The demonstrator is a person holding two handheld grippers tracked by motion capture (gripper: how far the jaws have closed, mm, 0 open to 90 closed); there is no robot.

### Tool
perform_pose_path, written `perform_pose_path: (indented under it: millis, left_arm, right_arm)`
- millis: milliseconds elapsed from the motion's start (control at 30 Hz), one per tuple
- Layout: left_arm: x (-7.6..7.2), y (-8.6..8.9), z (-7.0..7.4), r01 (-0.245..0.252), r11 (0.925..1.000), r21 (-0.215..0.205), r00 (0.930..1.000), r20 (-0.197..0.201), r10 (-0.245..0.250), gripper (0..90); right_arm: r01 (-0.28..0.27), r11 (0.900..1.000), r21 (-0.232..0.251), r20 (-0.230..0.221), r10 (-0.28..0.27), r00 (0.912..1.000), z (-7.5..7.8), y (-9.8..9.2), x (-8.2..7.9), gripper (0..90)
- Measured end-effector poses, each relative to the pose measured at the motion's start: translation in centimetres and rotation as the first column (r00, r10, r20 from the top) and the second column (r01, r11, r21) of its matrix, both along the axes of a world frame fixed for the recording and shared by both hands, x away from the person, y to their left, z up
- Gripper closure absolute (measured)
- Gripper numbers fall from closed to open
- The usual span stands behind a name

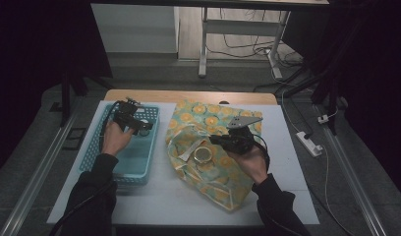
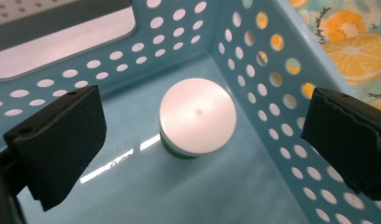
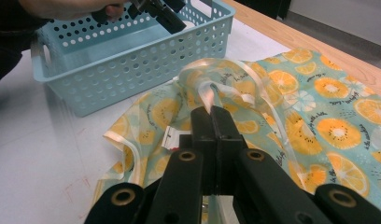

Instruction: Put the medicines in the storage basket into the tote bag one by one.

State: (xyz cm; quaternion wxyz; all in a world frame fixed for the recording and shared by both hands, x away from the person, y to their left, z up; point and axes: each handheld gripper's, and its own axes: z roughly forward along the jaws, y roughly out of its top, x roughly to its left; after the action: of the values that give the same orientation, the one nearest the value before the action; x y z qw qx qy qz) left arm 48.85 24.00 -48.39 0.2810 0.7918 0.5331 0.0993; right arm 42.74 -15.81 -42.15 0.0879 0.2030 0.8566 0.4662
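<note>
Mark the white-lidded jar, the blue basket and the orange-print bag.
white-lidded jar [image 2: 198, 115], left gripper view, centre of its lid.
blue basket [image 3: 132, 60], right gripper view, perforated near wall.
orange-print bag [image 1: 223, 184], high view, bare fabric near its lower corner.

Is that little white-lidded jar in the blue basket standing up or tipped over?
Upright: the jar stands on the basket floor, its flat white lid facing up.
</note>
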Motion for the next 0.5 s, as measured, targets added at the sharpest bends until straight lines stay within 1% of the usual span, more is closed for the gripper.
perform_pose_path:
  millis: [133,200,300,367,433,500]
  left_arm:
    - [0.4,-0.4,-0.6,0.011,0.9995,0.03,0.9997,-0.023,-0.011,0.0]
    - [0.5,-0.4,-0.8,0.008,0.9991,0.042,0.9996,-0.029,-0.007,0.0]
    - [0.7,-0.5,-1.1,0.016,0.9989,0.044,0.999,-0.043,-0.014,0.1]
    - [0.7,-0.5,-1.2,0.02,0.9982,0.056,0.9988,-0.046,-0.017,0.6]
    - [0.7,-0.6,-1.3,0.015,0.9973,0.072,0.9988,-0.048,-0.012,3.5]
    - [0.7,-0.6,-1.2,0.018,0.9961,0.086,0.999,-0.043,-0.015,8.4]
  right_arm:
    - [0.0,1.0,0.001,0.0,0.0,1.0,0.0,0.0,0.0,90.0]
    - [0.0,1.0,0.001,0.0,0.0,1.0,0.0,0.0,0.0,90.0]
    - [-0.001,1.0,0.003,0.0,0.001,1.0,0.0,0.0,0.0,90.0]
    - [-0.001,1.0,0.003,0.0,0.001,1.0,0.0,0.0,0.0,90.0]
    - [-0.001,1.0,0.003,0.0,0.001,1.0,0.0,0.0,0.0,90.0]
    - [-0.001,1.0,0.003,0.0,0.001,1.0,0.0,0.0,0.0,90.0]
